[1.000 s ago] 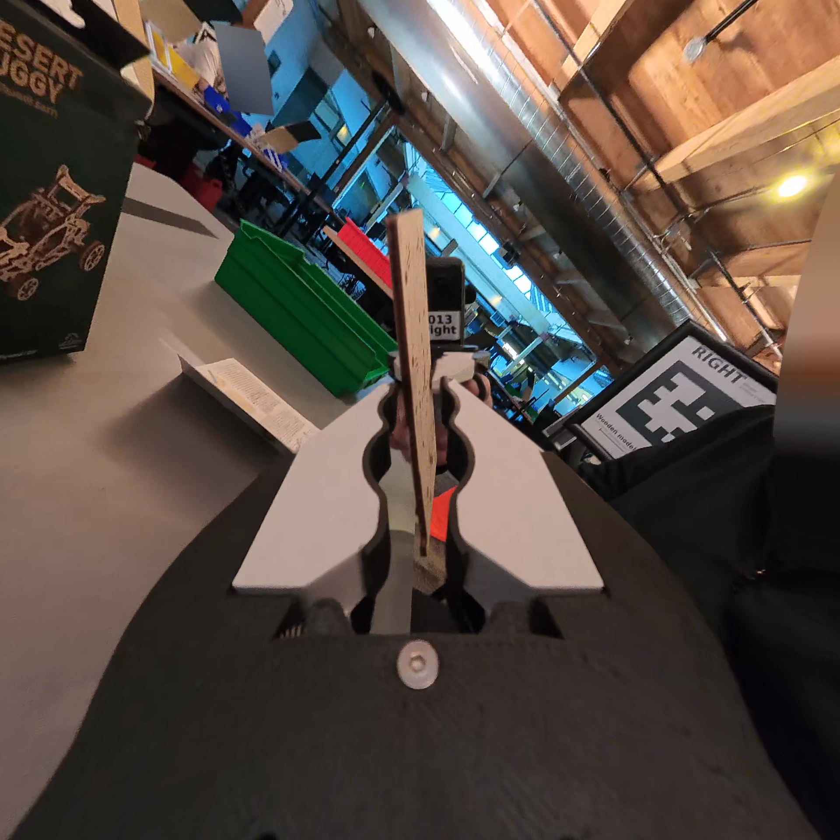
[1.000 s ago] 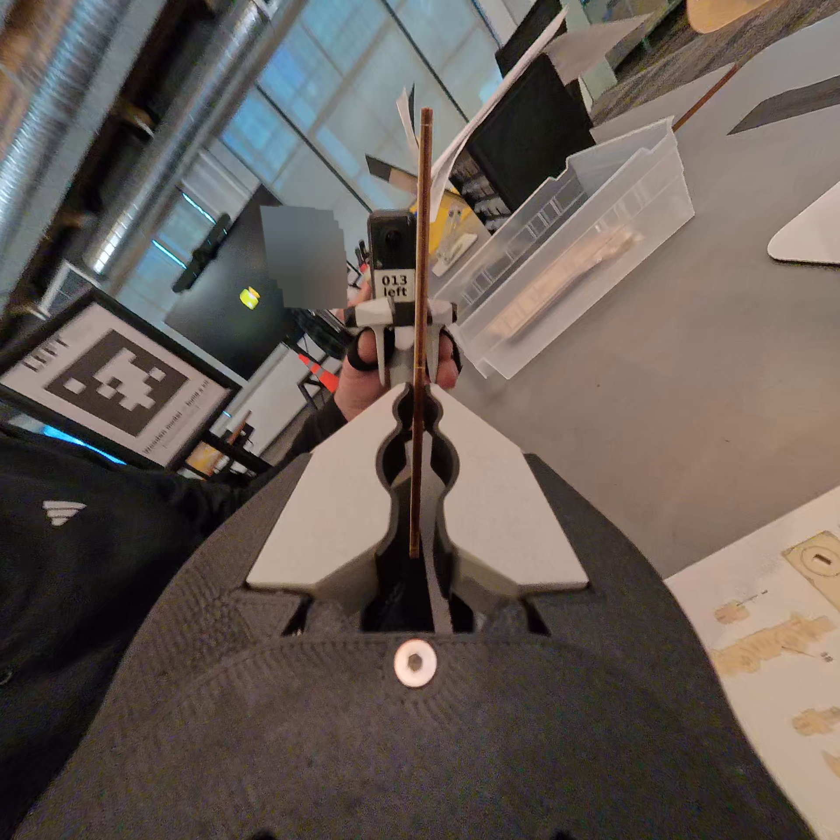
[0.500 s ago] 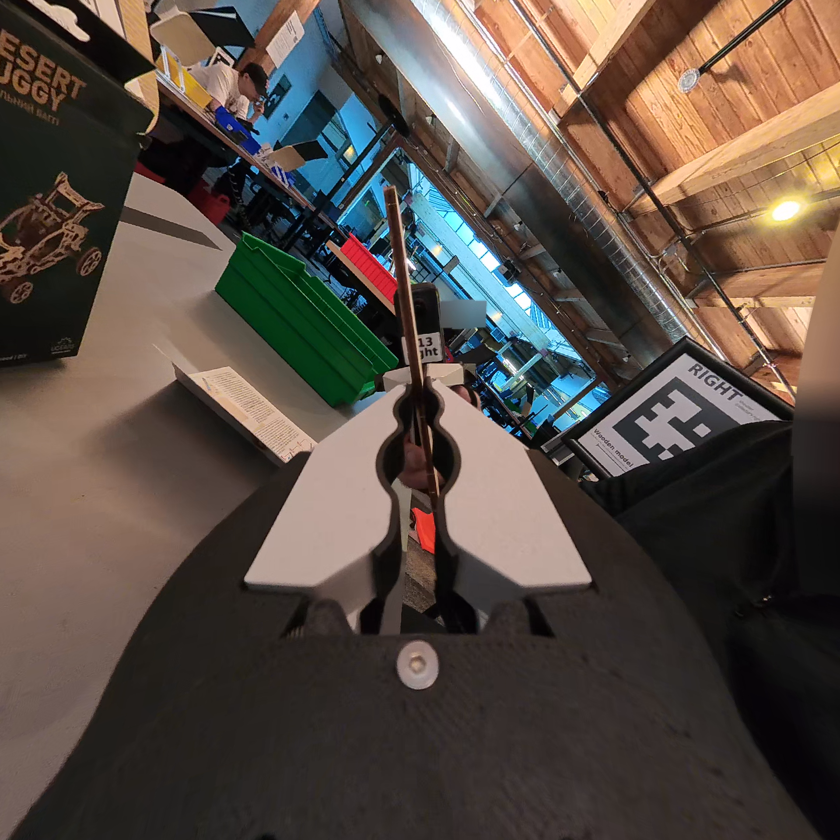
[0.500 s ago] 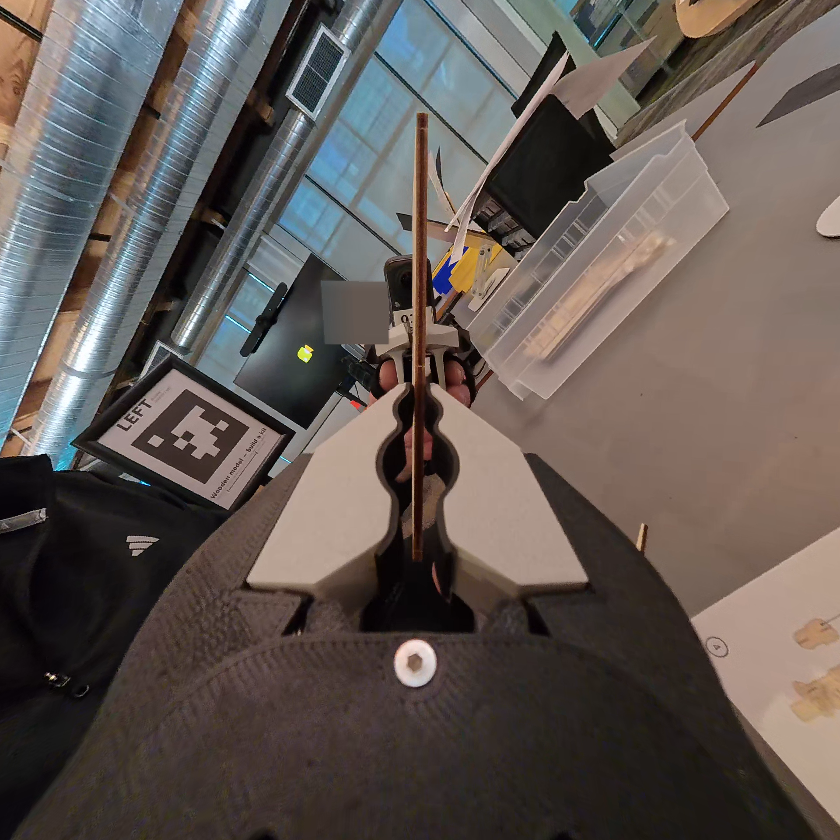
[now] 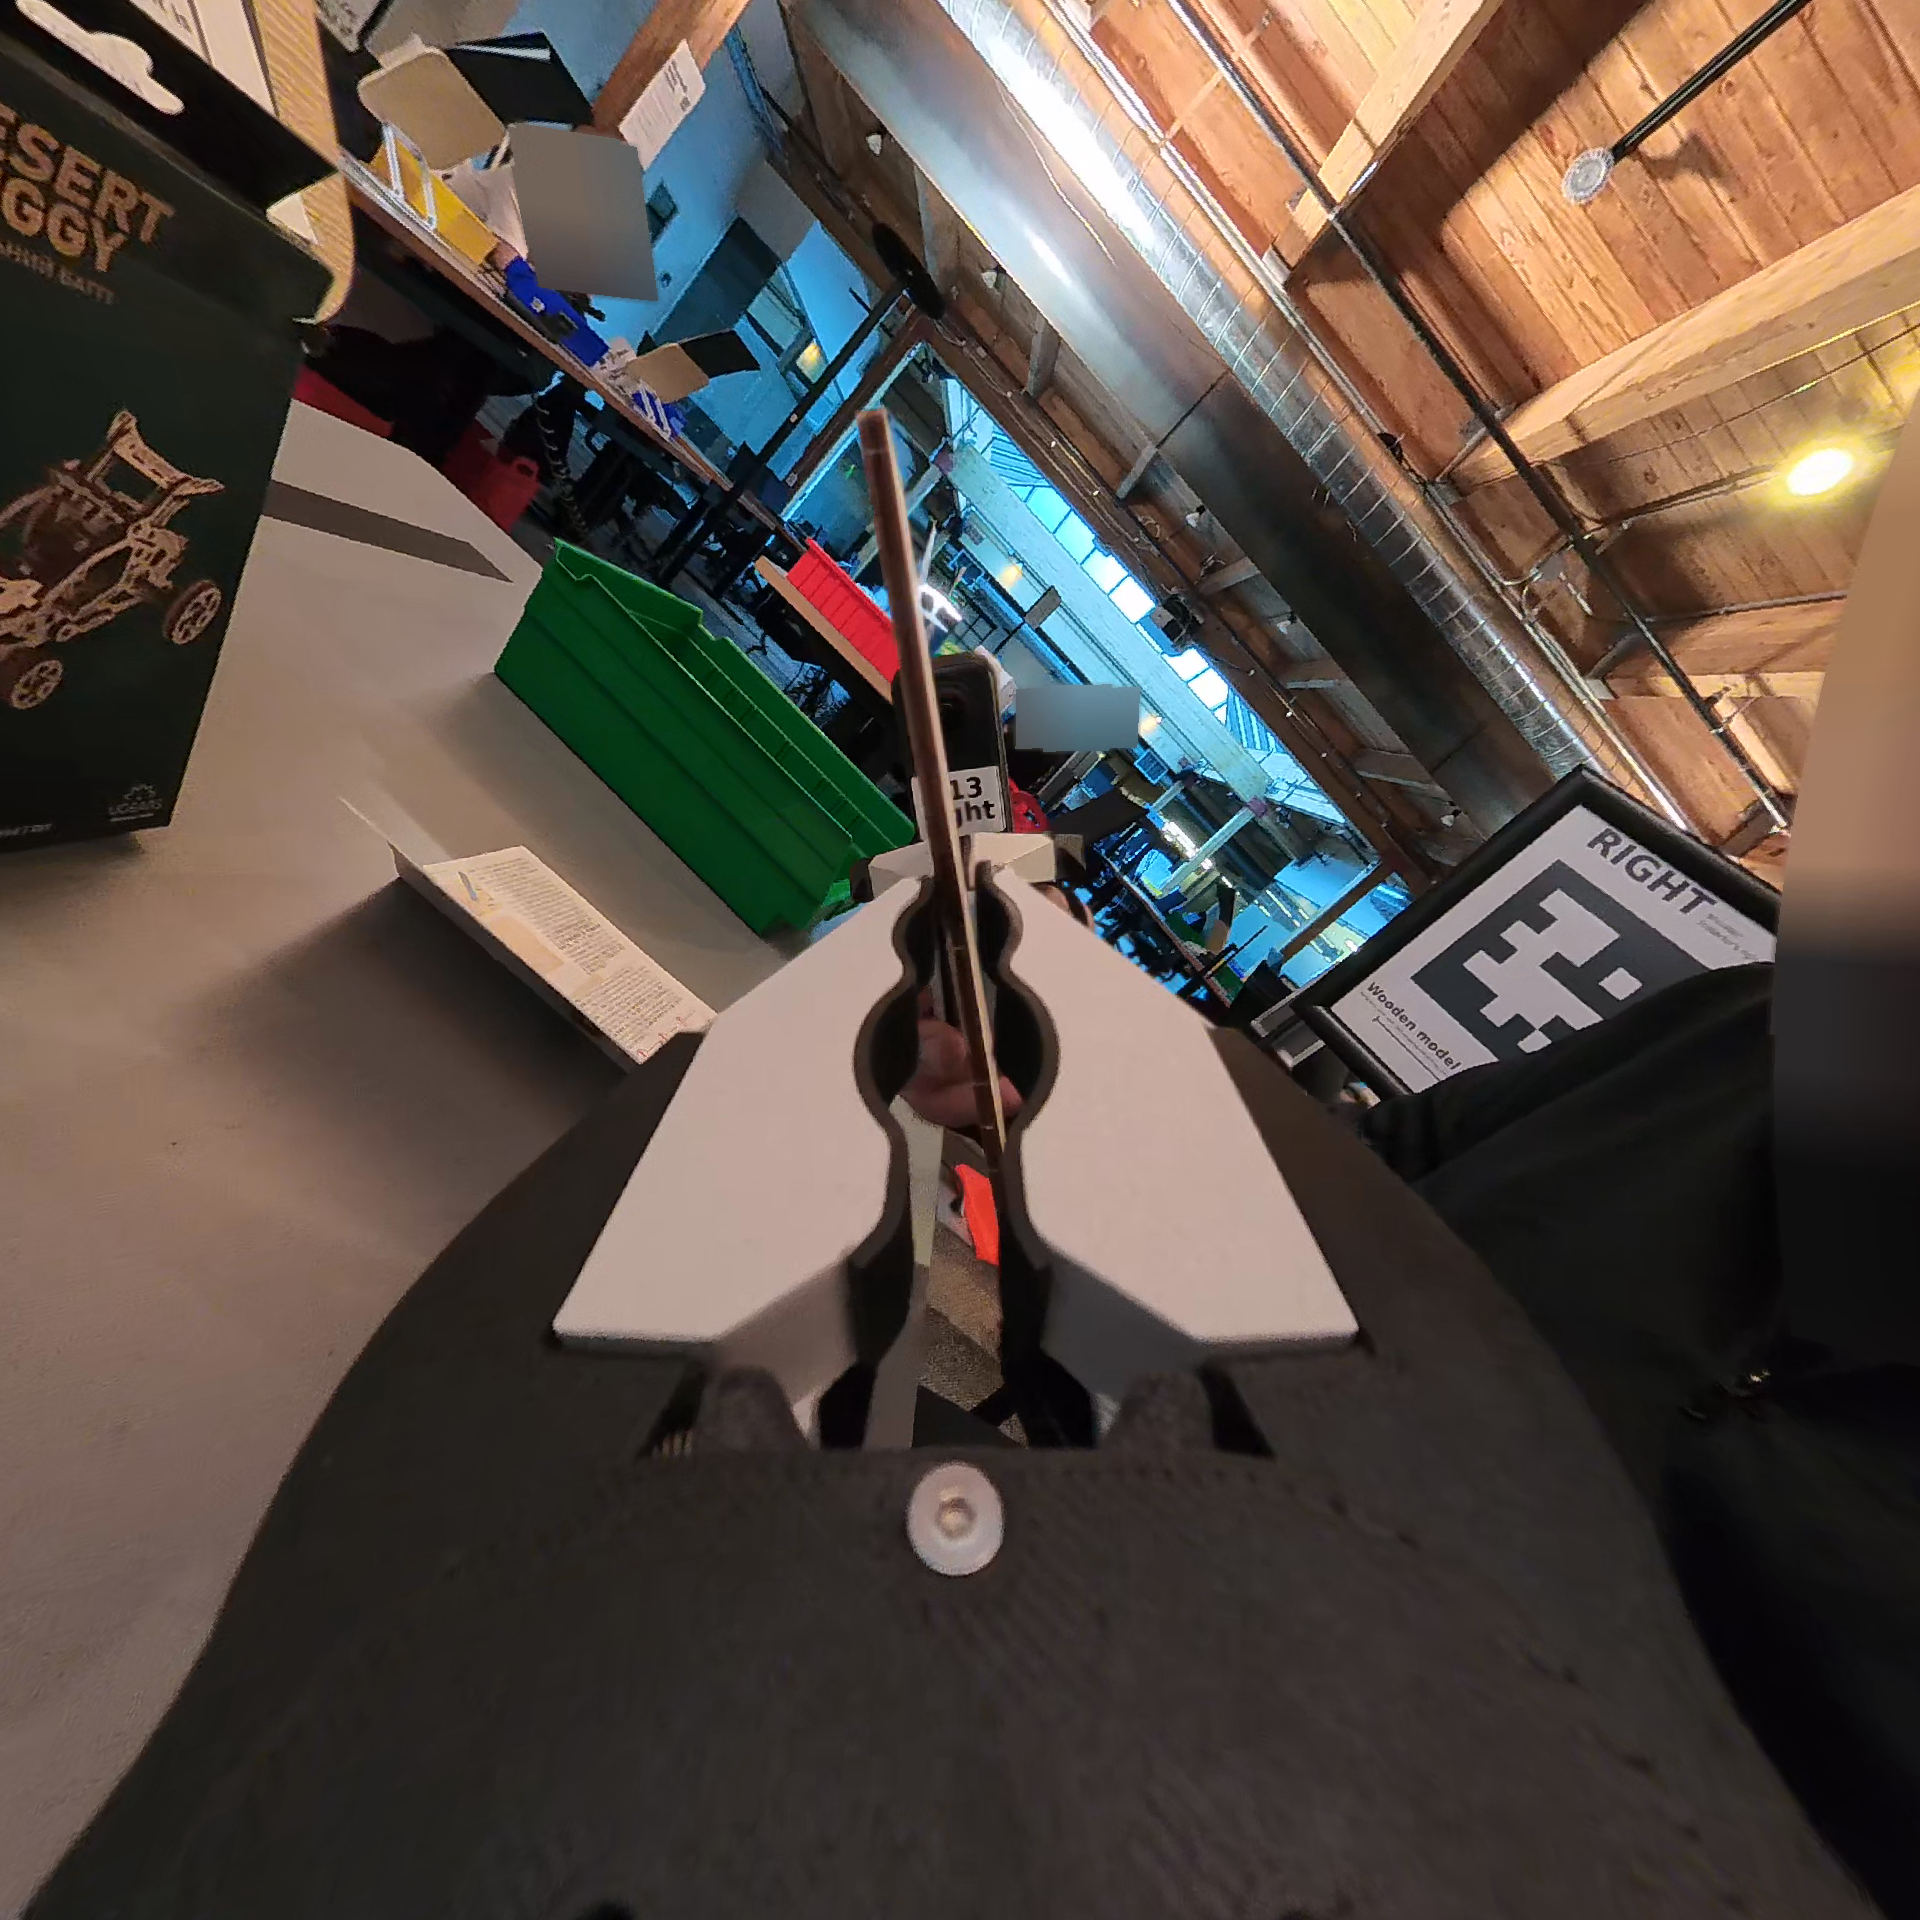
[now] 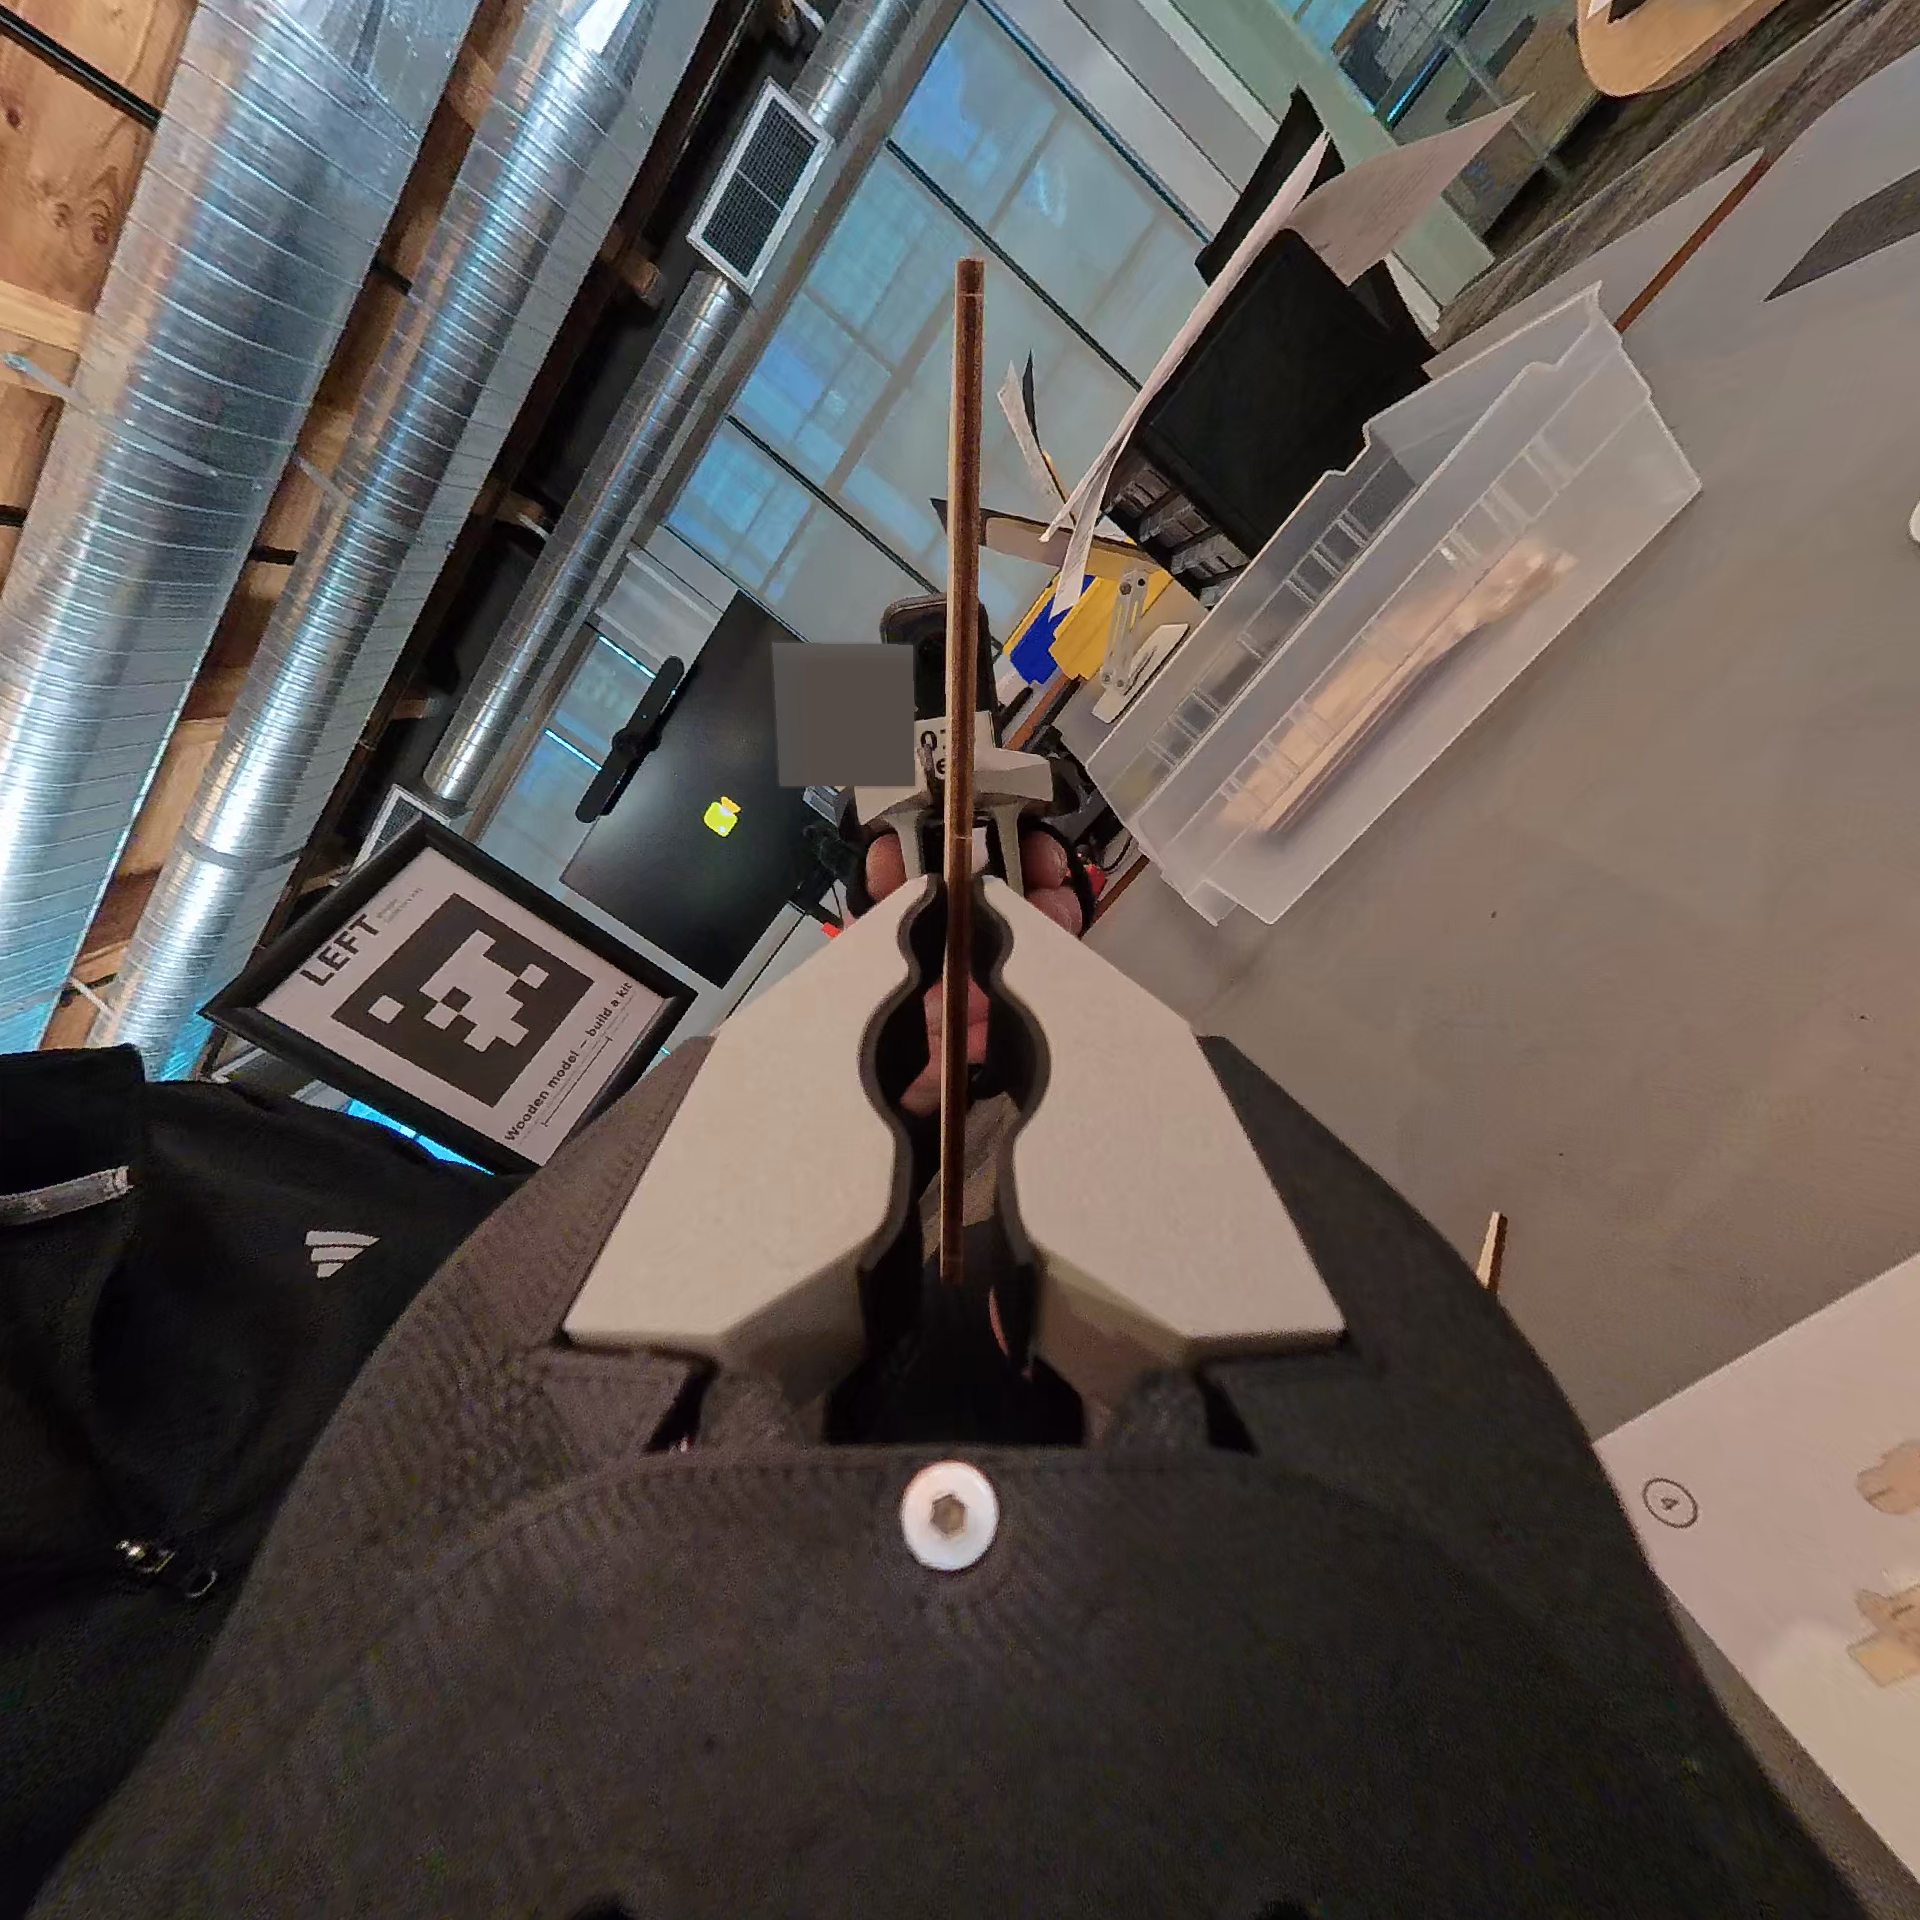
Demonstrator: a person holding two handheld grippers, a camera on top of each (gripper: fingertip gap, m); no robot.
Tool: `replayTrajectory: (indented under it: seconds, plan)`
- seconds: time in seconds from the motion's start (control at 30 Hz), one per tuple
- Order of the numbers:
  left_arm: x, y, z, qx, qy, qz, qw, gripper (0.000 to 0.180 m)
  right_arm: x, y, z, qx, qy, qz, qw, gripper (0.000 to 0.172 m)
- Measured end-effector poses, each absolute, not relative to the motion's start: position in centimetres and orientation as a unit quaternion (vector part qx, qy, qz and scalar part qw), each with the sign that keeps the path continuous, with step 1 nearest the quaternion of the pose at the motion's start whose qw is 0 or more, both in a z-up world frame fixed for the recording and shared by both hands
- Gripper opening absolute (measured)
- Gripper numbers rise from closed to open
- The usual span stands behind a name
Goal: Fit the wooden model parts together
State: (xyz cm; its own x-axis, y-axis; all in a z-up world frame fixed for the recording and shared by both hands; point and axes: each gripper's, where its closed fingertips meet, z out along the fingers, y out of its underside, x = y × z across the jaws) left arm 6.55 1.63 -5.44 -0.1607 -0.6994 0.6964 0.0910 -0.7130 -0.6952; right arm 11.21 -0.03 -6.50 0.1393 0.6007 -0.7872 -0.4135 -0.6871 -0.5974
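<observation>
Gripping a thin wooden sheet (image 6: pixel 961 644) edge-on, the right tool (image 6: pixel 958 883) sits at frame centre in its own view, its grey fingertips (image 6: pixel 1049 966) pressed together on the sheet, which rises straight up from the tips toward the upper middle of the frame. The left tool (image 5: pixel 951 888) holds the same kind of thin wooden piece (image 5: pixel 914 665) edge-on; its fingers (image 5: pixel 810 1039) are narrowed onto the piece, which leans slightly to the upper left. In each view the opposite tool shows small, just behind the sheet at centre, with a gloved hand (image 6: pixel 1049 883) wrapped around it.

Left view, outward: a green bin (image 5: pixel 686 727) lies left of centre on the grey counter (image 5: pixel 156 1143). An open instruction booklet (image 5: pixel 551 935) lies below it, nearer the tool. A dark kit box (image 5: pixel 114 468) printed with a wooden buggy stands at the upper left edge. A framed marker card (image 5: pixel 1538 956) stands at the right, above a dark jacket (image 5: pixel 1662 1299).

Right view, outward: a clear plastic bin (image 6: pixel 1434 623) holding pale wooden pieces lies at the upper right on the counter. A white parts sheet (image 6: pixel 1787 1579) fills the lower right corner. Another framed marker card (image 6: pixel 457 1018) stands at left. Silver ducts (image 6: pixel 208 416) cross the upper left.
</observation>
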Motion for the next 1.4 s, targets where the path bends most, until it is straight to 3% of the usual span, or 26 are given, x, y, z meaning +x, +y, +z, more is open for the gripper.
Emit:
replayTrajectory:
  seconds: [0.8, 0.9, 1.4]
  plan:
    - [6.3, 1.3, -4.8, -0.598, 0.278, -0.687, 0.305, 0.002, 10.7, -0.4, -6.0, -0.646, -0.09, 0.643, 0.401, 0.002]
    - [6.2, 1.4, -4.7, -0.599, 0.276, -0.686, 0.307, 0.002, 10.5, -0.6, -5.8, -0.645, -0.096, 0.643, 0.401, 0.011]
    - [5.4, 1.9, -4.2, -0.591, 0.248, -0.704, 0.305, 0.001, 10.2, -0.8, -5.8, -0.662, -0.117, 0.612, 0.417, 0.018]
